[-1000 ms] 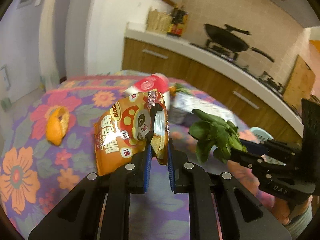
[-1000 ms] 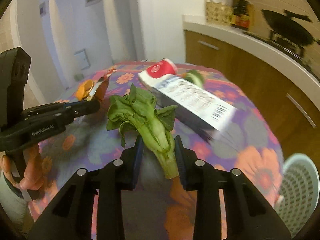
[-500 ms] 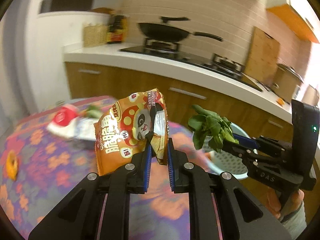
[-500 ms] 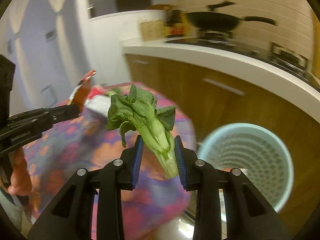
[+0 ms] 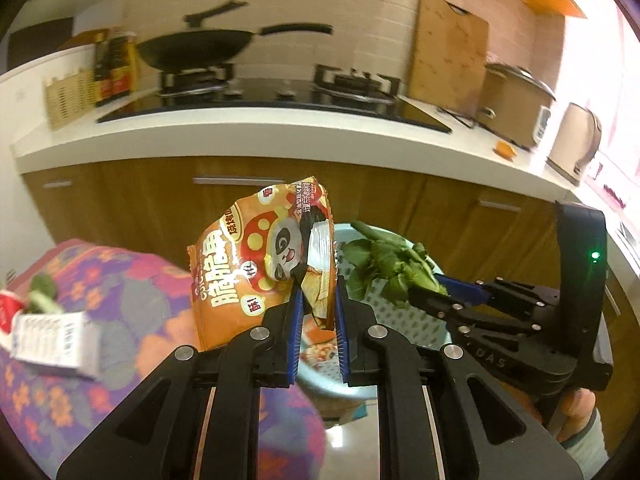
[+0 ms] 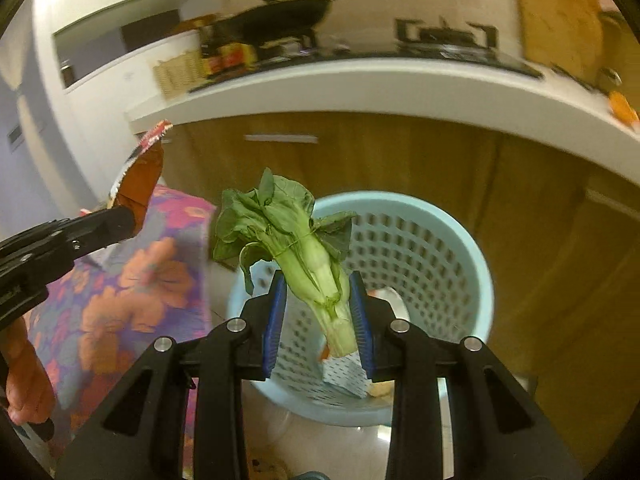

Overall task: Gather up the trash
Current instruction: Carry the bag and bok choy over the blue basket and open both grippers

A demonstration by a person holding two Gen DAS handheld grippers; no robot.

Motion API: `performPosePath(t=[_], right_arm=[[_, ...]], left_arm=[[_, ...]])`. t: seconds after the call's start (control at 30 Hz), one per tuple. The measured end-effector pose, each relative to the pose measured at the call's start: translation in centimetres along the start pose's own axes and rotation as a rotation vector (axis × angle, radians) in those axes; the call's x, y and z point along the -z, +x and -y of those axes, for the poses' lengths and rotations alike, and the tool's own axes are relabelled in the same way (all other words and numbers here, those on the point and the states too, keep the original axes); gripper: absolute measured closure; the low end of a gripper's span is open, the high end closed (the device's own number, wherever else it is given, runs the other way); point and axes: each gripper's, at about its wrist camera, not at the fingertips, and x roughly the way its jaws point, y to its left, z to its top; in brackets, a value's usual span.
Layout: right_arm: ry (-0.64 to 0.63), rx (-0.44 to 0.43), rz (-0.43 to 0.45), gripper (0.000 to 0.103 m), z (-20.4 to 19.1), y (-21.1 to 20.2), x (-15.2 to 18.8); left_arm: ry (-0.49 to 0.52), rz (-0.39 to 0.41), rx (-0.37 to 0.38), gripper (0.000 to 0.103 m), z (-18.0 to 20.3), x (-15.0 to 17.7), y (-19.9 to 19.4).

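Note:
My left gripper [image 5: 317, 300] is shut on an orange snack bag [image 5: 256, 268] with a panda print, held upright near the table's edge. My right gripper [image 6: 318, 304] is shut on a green bok choy [image 6: 296, 240], stem down, held above the light blue perforated trash basket [image 6: 432, 248]. The basket [image 5: 400, 320] stands on the floor beside the table, with some trash inside. In the left wrist view the right gripper [image 5: 440, 294] holds the bok choy [image 5: 392, 268] over the basket. In the right wrist view the left gripper [image 6: 120, 220] shows with the bag [image 6: 142, 176].
The flowered tablecloth table [image 5: 100, 300] is at the left, with a white carton [image 5: 52, 340] and a red-lidded item [image 5: 8, 316] on it. A kitchen counter [image 5: 280, 136] with wooden cabinets, a wok [image 5: 200, 48] and a cutting board [image 5: 448, 52] runs behind the basket.
Both grippers have swung right from over the table toward the basket, each keeping its hold. The bok choy is now above the basket's opening; the basket looks nearer and larger.

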Motion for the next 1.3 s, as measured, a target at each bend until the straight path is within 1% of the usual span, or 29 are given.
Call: performPosePath(t=[0.23,0.37,0.6,0.63,0.67,0.77,0.83,0.87,0.9,0.93,1.1,1.3], right_arm=[[0.121,0.027,-0.081,0.075,4.3,2.6,0.4],[0.146,0.038,-0.105,0.074,5.2,3.5,0.5],[0.204,0.059,-0.140,0.073,6.7,4.5,1.1],[0.220,0.057,-0.144,0.072,7.0,4.6,1.2],[0.229,0.054,-0.148,0.072,7.2,4.7,1.3],[0.239,0.045,-0.170,0.072,7.4,5.3,1.6],[0.237,0.042,-0.175,0.071,7.4,5.4,1.8],[0.240,0.035,-0.178,0.069,7.4,5.5,1.8],[0.247,0.024,-0.182,0.062,7.4,5.6,1.9],[0.254,0.018,-0.181,0.058,7.5,5.6,1.9],[0.246,0.020,-0.164,0.057,7.3,5.1,1.5],[0.239,0.016,-0.124,0.057,6.6,3.6,0.9]], left_arm=[[0.026,-0.066,0.034,0.090,2.0,-0.5,4.2],[0.033,-0.107,0.049,0.090,2.8,-0.6,6.4],[0.021,-0.173,0.036,0.088,2.8,0.0,9.7],[0.024,-0.182,0.035,0.088,2.7,0.2,10.0],[0.028,-0.189,0.030,0.085,2.7,0.3,10.2],[0.045,-0.184,0.008,0.084,2.7,0.4,10.3],[0.045,-0.195,0.004,0.078,2.7,0.5,10.6],[0.042,-0.201,0.001,0.065,2.5,0.6,10.7],[0.039,-0.201,-0.003,0.057,2.4,0.6,10.8],[0.038,-0.196,-0.010,0.057,2.3,0.7,10.7],[0.027,-0.188,-0.007,0.057,2.0,0.4,9.9],[0.010,-0.152,-0.009,0.057,1.5,0.2,7.7]])
